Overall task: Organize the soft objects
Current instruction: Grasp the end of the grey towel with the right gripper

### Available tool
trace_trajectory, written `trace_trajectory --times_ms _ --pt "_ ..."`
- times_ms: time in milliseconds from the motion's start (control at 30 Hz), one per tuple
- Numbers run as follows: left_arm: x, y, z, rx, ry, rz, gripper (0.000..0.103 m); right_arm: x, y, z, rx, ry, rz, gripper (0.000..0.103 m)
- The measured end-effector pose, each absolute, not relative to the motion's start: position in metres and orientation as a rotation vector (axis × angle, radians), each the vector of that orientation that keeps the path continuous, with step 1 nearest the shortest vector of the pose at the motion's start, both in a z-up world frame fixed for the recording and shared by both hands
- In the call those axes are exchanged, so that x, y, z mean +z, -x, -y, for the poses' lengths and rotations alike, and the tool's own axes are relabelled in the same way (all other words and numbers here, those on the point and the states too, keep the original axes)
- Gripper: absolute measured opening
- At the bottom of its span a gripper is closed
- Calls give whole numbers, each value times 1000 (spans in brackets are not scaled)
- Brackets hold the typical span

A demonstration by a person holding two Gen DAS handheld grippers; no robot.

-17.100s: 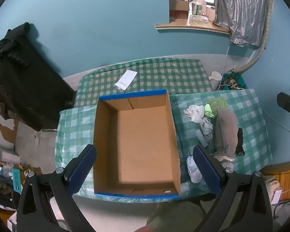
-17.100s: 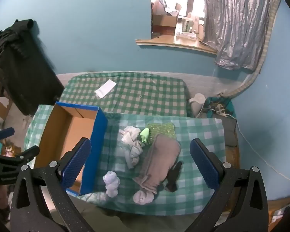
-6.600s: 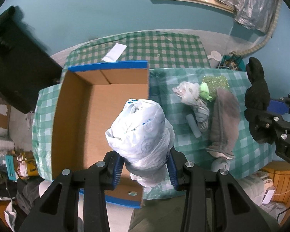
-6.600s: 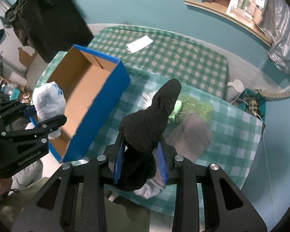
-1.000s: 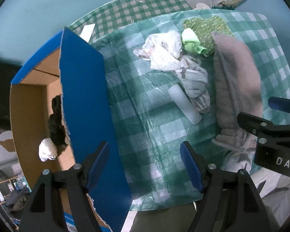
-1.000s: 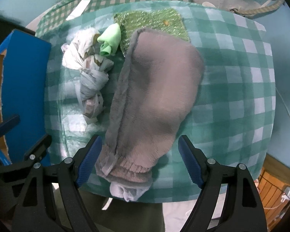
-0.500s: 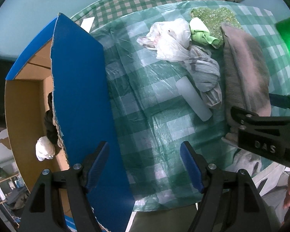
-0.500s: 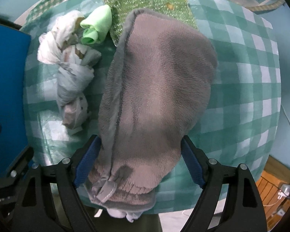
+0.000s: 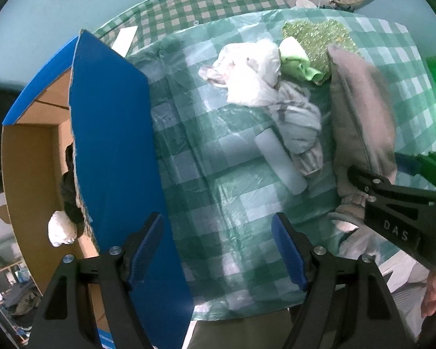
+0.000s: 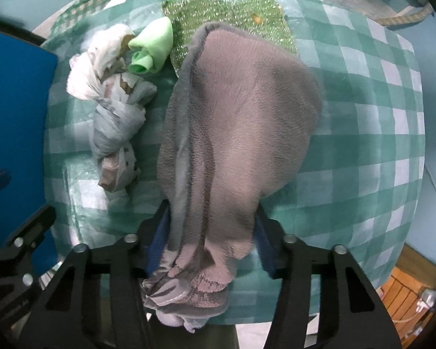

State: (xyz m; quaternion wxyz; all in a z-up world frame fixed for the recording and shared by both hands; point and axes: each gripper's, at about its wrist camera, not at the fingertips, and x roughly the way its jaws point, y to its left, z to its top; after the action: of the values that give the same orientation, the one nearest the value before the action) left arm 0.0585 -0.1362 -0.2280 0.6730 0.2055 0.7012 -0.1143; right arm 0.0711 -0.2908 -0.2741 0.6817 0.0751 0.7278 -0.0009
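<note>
The table with the green checked cloth [image 9: 218, 203] fills both views, and both grippers point straight down at it. The blue cardboard box [image 9: 113, 145] stands at the left side of the table, its tall wall just beside the left gripper [image 9: 216, 247]; inside it lie a black soft thing and a white bundle [image 9: 59, 229]. The left gripper hangs with its jaws spread wide and nothing between them, over a free strip of cloth between the box and the pile. The right gripper [image 10: 209, 244] is closing its jaws on the near end of the grey fleece cloth [image 10: 238, 122], which is bunched between the blue pads. Left of the fleece lie the knotted plastic bags [image 10: 113, 122], a small light green roll [image 10: 151, 49] and a glittery green pad [image 10: 232, 14]. The right half of the cloth is free up to its edge.
</note>
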Motion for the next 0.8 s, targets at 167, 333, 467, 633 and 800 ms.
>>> trace_trajectory --times_ms 167,333,467,633,800 --pt "-228 -66 140 -267 -407 -1583 78 -259 -67 305 25 -185 -1610 35" --pt "-227 -77 141 -264 -338 -1589 79 -249 -57 313 35 -190 -1583 30" --pt "-228 -85 143 -261 -283 -1593 80 -243 -50 317 37 -183 -1556 30" --pt "-234 -98 148 -271 -247 -1603 80 -231 -51 332 28 -195 -1528 30" --pt "-234 -102 158 -294 -214 -1607 80 -233 -55 328 23 -216 -1517 30"
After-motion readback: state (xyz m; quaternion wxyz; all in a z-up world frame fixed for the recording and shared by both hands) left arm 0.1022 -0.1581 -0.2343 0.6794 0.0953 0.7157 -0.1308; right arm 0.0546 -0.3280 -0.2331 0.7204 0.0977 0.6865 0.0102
